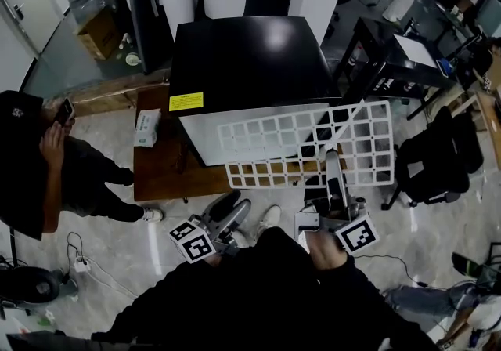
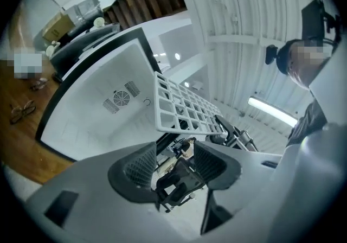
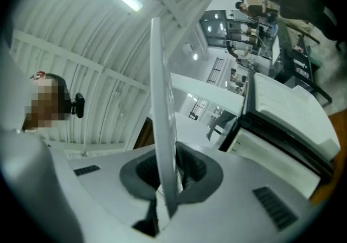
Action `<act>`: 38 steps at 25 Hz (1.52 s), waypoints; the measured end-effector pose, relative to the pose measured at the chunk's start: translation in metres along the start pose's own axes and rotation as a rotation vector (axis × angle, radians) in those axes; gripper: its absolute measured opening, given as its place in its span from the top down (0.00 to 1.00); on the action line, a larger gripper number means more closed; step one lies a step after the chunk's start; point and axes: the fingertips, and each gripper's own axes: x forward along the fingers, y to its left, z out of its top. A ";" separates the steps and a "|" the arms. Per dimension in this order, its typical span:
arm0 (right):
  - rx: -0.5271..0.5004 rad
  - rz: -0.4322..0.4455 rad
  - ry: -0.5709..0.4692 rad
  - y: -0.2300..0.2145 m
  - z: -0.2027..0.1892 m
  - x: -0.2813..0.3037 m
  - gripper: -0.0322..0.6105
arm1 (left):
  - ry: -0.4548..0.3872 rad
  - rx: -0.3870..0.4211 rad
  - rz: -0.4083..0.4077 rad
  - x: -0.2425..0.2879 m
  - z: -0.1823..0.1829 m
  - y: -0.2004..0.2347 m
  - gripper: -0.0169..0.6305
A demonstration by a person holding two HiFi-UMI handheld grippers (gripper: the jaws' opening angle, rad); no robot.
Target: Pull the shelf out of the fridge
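- Fridge (image 1: 250, 59): black, on a wooden table (image 1: 156, 173), white inside turned toward the grippers.
- Shelf (image 1: 313, 146): white grid, in front of the fridge opening, raised and tilted, one corner higher on the side away from the table's bare part.
- Right gripper (image 1: 333, 157): in front of the fridge, jaws closed on the near edge of the shelf; shelf seen edge-on between the pads in the right gripper view.
- Left gripper (image 1: 235, 207): in front of the fridge, lower than the shelf and clear of it; jaws apart, nothing between the pads.
- White packet (image 1: 146, 127): on the table, just beside the fridge.
- Person (image 1: 35, 157): dark clothes, standing well to the side of the fridge, beyond the table edge.
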 end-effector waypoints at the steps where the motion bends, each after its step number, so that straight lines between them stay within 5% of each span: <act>1: -0.045 0.021 0.007 0.007 0.007 0.005 0.90 | 0.015 0.051 0.003 0.001 0.000 -0.001 0.66; 5: -0.278 0.094 0.067 0.042 0.030 0.023 0.90 | 0.062 0.224 0.046 0.001 0.004 0.001 0.66; 11: -0.563 0.118 0.146 0.073 0.058 0.036 0.90 | 0.082 0.312 0.118 0.001 0.014 0.019 0.67; 17: -0.846 0.145 0.268 0.117 0.081 0.053 0.90 | 0.091 0.445 0.180 0.003 0.028 0.028 0.96; 21: -1.068 0.169 0.318 0.154 0.083 0.081 0.90 | 0.093 0.472 0.193 0.005 0.035 0.029 0.96; 27: -1.566 0.173 0.469 0.153 0.048 0.124 0.90 | 0.089 0.483 0.219 0.005 0.041 0.033 0.96; 31: -1.662 0.056 0.714 0.103 -0.002 0.153 0.90 | 0.075 0.494 0.233 0.001 0.047 0.035 0.96; 38: -1.874 0.155 0.871 0.065 -0.099 0.196 0.90 | 0.046 0.476 0.264 -0.011 0.052 0.045 0.96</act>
